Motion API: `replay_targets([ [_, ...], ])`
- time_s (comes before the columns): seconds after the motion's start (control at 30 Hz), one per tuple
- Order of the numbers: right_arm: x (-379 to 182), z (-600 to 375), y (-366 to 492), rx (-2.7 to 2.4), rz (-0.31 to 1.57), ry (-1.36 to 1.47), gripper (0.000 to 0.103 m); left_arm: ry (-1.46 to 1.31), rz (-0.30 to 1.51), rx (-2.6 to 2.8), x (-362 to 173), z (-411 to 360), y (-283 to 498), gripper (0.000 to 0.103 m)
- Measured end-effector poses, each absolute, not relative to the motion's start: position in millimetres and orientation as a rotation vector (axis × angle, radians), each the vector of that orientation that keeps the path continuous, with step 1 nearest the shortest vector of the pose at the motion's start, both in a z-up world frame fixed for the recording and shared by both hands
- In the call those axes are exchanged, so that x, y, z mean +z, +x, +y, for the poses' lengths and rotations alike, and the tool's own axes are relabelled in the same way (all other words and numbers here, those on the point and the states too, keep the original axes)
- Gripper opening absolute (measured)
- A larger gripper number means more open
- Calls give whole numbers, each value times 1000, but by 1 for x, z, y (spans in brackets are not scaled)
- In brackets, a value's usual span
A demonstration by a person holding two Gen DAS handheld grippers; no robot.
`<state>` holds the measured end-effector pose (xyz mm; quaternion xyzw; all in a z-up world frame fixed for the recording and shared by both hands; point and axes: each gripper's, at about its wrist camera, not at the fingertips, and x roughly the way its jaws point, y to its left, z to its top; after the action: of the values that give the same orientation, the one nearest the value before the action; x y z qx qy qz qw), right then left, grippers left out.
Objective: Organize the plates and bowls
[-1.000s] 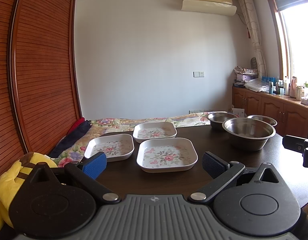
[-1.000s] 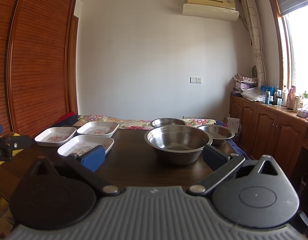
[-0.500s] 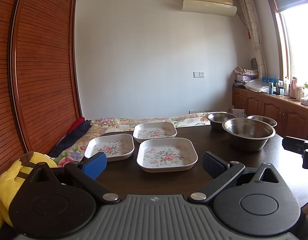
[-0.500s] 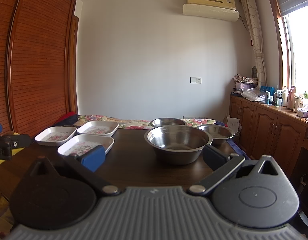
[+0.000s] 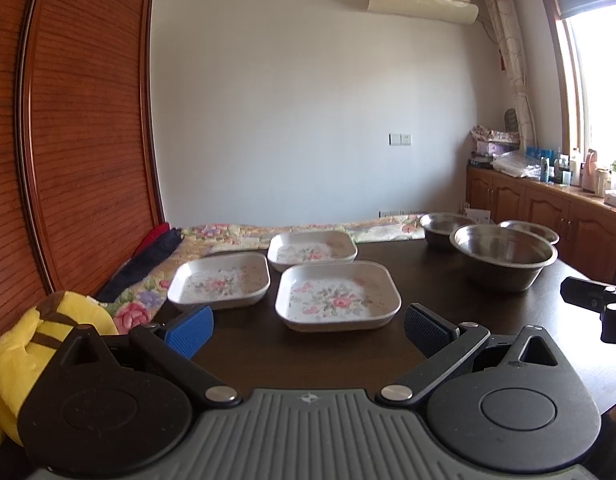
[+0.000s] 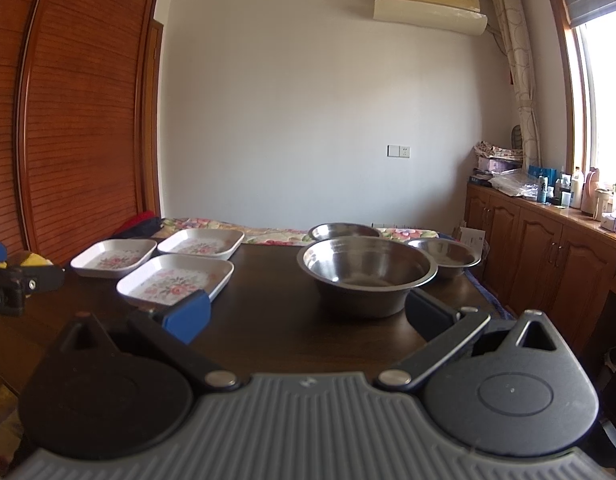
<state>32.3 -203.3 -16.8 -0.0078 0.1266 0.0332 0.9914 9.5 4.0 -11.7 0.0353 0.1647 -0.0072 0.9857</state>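
Both grippers hung low over the near edge of the dark table (image 5: 407, 268), fingers spread wide and holding nothing. The left gripper (image 5: 308, 330) faced the plates; the right gripper (image 6: 308, 314) faced the bowls.

Three square white plates with pink flower prints sat on the left half of the table, each flat and separate, close together but none stacked. The near plate (image 5: 337, 298) lay straight ahead of the left gripper. The left plate (image 5: 220, 282) sat just beside it toward the table's left edge, and the far plate (image 5: 311, 249) lay behind them both.

Three steel bowls stood upright on the right half. The big bowl (image 6: 367, 272) was nearest, just beyond the right gripper's fingers. Behind it stood the far bowl (image 6: 345, 231), partly hidden by the big one, and to the right the right bowl (image 6: 443, 256). I could not tell whether their rims touched.

A flowered cloth (image 5: 308, 232) ran along the table's far edge. A yellow plush toy (image 5: 32, 336) slumped at the near left. Wooden cabinets (image 6: 539, 256) lined the right wall under the window, with bottles on top.
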Motion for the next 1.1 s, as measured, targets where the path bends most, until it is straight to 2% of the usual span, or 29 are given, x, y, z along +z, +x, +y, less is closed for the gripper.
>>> replay_targets([
  [0.3, -24, -185, 55, 129, 289, -29, 103, 69, 394, -20, -28, 16, 32, 103],
  [0.77, -16, -151, 96, 234, 324, -87, 103, 60, 426, -53, -24, 35, 72, 101],
  [0.93, -16, -143, 111, 294, 342, -84, 103, 57, 447, -69, -24, 43, 89, 95],
  [1.1, -19, -131, 133, 335, 374, -97, 103, 34, 467, -107, -27, 53, 110, 81],
])
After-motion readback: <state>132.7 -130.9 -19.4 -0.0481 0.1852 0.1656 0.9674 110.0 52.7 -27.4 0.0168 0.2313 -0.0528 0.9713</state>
